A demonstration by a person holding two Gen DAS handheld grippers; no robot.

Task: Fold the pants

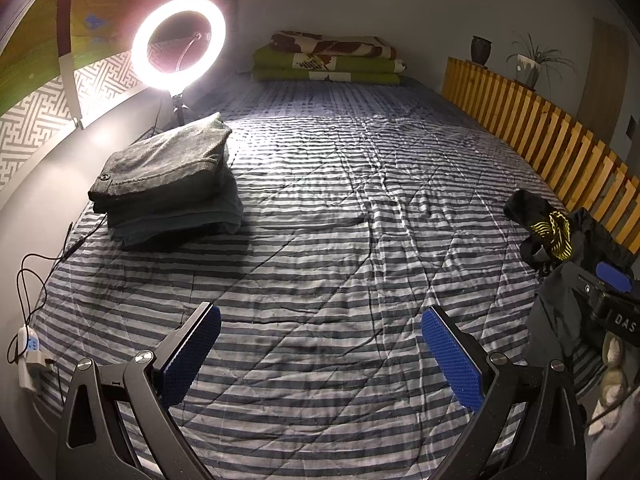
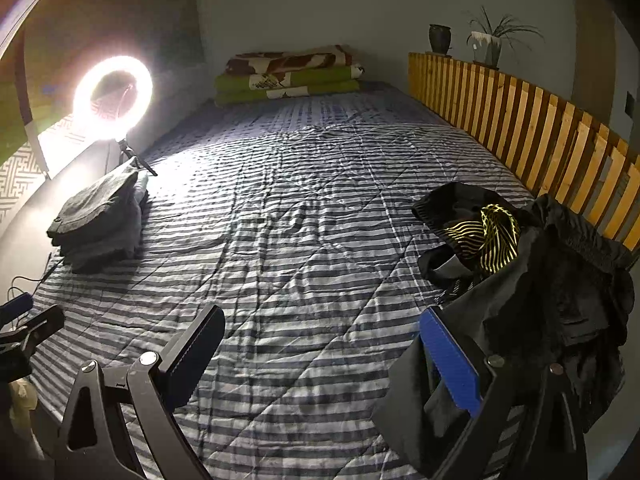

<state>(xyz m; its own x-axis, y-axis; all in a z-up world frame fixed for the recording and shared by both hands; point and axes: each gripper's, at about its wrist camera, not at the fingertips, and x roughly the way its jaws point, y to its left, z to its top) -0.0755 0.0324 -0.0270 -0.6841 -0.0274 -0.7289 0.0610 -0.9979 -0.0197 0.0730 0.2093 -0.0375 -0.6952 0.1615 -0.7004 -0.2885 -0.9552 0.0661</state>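
A: Left wrist view, left to right from the ring light (image 1: 179,43): how many things do you count?

B: One ring light. Just below it, one stack of folded pants (image 1: 168,184) on the striped bed cover (image 1: 340,208); how many pairs are in it I cannot tell. Far behind the light, one pile of folded blankets (image 1: 326,58). Well right of the light, one wooden slat rail (image 1: 540,128) carrying two pots (image 1: 480,50).

A: And the unfolded pants?

B: One black heap (image 2: 540,280) at the right edge, below the rail.

A: The tools?

B: Left gripper (image 1: 320,356): jaws spread wide, holding nothing, above bare cover. Right gripper (image 2: 320,360): also spread wide, gripping nothing; black cloth lies against its right finger (image 2: 448,356).
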